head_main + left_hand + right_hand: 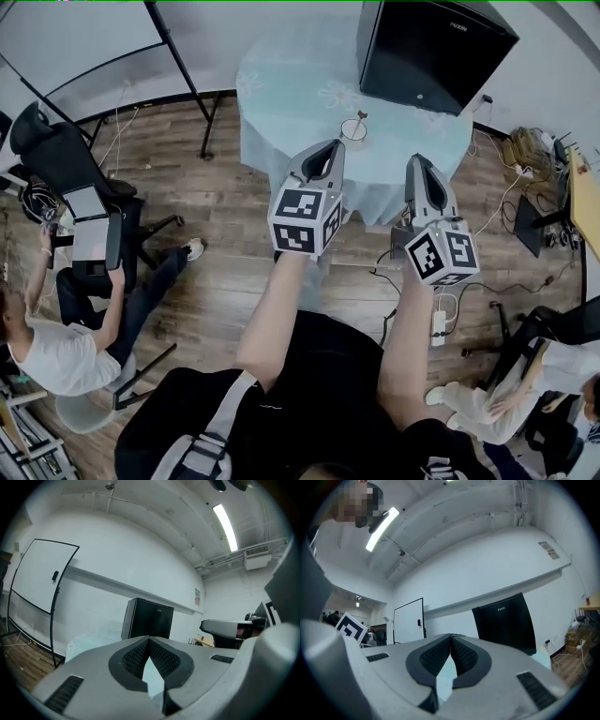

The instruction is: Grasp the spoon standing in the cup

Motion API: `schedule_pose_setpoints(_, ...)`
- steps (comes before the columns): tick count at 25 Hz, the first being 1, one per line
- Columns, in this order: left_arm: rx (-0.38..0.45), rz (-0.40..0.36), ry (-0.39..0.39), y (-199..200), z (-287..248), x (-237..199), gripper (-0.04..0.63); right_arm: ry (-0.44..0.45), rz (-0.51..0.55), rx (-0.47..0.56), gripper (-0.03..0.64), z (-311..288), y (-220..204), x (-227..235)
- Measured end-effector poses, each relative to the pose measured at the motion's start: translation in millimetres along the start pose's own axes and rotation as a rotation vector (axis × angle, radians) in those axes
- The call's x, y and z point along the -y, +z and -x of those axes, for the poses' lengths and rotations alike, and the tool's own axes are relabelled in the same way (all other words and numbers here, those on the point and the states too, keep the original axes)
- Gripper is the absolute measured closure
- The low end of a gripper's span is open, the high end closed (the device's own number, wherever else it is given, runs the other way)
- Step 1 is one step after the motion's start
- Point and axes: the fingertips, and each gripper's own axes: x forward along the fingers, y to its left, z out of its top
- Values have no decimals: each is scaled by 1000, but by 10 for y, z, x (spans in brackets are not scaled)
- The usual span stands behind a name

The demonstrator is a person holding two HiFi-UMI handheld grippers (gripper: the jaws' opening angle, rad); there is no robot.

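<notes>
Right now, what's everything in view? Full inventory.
table: 1, round, pale blue cloth, ahead centre
cup: 1, pale, on the table's near side
spoon: 1, colour unclear, standing in the cup
cabinet: 1, black, far right by the table
whiteboard: 1, white, black frame, far left
office chair: 1, black, left
seated people: 2, one left, one lower right
power strip: 1, white, floor right
left tongs: shut, empty
right tongs: shut, empty
</notes>
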Motion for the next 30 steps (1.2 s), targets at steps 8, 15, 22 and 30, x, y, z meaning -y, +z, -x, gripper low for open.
schedule_pose_setpoints(8, -81, 21, 16, -217, -681, -427, 584, -3, -54, -80, 611, -717, -418, 342)
schedule_pose_setpoints(15, -142, 25, -1, -424, -1062, -628, 584, 5, -88, -129, 610, -1130, -749, 461)
schedule_pose_setpoints(22, -191, 70, -12, -642, -1427, -729, 584, -2, -111, -206, 577, -1432, -1084, 629)
schedule_pose_setpoints(30, -245, 103, 0, -918, -1729, -958, 584, -35, -121, -291, 512, -1751, -1478, 849)
